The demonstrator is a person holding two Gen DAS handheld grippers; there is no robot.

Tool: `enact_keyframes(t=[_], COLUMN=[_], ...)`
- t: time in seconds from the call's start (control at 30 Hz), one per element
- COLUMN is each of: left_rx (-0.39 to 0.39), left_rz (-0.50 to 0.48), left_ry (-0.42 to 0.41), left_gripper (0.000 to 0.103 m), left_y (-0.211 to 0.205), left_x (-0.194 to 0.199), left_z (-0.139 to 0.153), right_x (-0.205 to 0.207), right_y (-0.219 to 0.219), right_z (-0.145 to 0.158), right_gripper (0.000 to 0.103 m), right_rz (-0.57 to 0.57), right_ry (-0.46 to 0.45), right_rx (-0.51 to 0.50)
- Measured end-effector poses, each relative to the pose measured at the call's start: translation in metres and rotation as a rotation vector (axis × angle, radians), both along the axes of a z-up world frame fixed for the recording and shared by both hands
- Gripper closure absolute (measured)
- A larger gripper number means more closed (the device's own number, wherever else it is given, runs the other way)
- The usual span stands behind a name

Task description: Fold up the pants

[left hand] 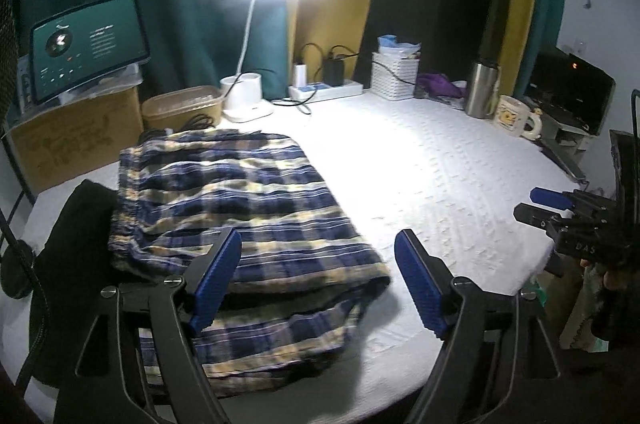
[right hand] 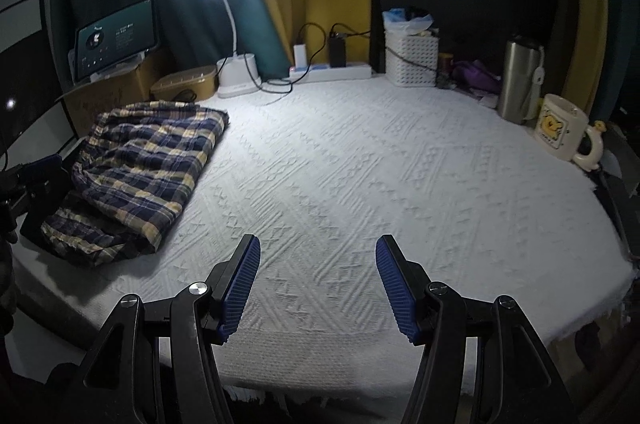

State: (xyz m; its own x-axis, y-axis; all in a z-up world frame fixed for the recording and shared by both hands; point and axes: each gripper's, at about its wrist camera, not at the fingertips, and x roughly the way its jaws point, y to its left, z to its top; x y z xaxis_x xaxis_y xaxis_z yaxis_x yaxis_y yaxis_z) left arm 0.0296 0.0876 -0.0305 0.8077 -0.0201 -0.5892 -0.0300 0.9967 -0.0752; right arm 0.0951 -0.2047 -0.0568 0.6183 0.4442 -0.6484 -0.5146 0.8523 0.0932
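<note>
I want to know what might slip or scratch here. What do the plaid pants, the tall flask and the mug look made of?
Plaid pants: soft woven cloth, likely cotton or flannel; matte and crumpled.
Tall flask: brushed metal, probably stainless steel; dull silver sheen.
Mug: glazed ceramic, it seems; smooth cream surface, printed picture.

On my right gripper (left hand: 560, 216), at the right edge of the left wrist view, I read "DAS". The tablet (left hand: 88, 47) text, far left, is too small.

Plaid pants (right hand: 136, 167), navy/cream, folded in rumpled stack, left side of white cloth.
</note>
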Motion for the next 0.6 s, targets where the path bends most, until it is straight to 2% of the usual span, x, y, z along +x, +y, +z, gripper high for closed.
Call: enact_keyframes(t=[0.17,0.33,0.47,0.6], left_rx=[-0.024,-0.016,-0.021,-0.014], left_rz=[-0.044,-0.086,-0.098,-0.098], left_ry=[-0.003,-0.035,-0.079,-0.114], left_gripper=[0.024,0.023,0.012,0.010], left_y=[-0.014,-0.032,-0.041,-0.047], left_x=[0.004,0.005,0.001,-0.004], left_z=[0.004,0.015,0.026,0.038], right_x=[-0.005,-0.013,-0.022,-0.032], right_y=[-0.017,-0.036,-0.051,-0.065], right_z=[0.010,0.022,0.033,0.043], right_gripper=[0.041,0.040,0.040,0.040], right_rz=[-0.026,-0.062,-0.087,-0.114], right_ry=[-0.026,-0.055,-0.086,-0.117], right_rx=[0.008,0.018,0.029,0.046])
